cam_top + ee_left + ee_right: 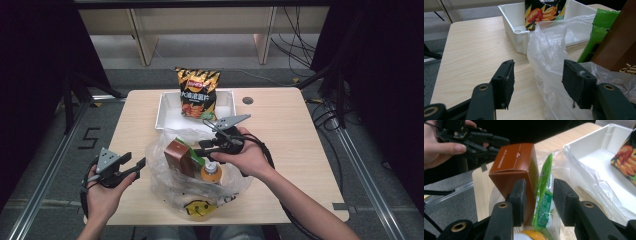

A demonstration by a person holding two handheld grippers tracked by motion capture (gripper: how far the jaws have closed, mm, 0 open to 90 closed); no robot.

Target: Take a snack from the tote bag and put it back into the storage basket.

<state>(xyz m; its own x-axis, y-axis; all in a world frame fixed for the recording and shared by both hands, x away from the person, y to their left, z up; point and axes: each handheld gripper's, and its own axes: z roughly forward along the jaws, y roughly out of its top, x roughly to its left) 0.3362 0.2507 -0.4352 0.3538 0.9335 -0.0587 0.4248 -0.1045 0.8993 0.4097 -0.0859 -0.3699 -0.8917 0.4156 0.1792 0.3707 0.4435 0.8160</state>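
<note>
A clear plastic bag [165, 186] lies at the middle of the table. In it stand a brown box [176, 156], a green packet [194, 154] and a bottle with an orange cap [211, 172]. My right gripper [202, 150] reaches over the bag from the right. Its jaws stand open on either side of the green packet [545, 195], beside the brown box [514, 162]. My left gripper [137, 165] sits at the bag's left edge, open. In the left gripper view [537, 67] the bag's film [549, 50] lies loose between the jaws.
A white tray [165, 117] stands at the back of the table with a chips bag [198, 92] upright in it. A yellow smiley print [200, 207] shows at the bag's near end. Bare wood lies left and right of the bag.
</note>
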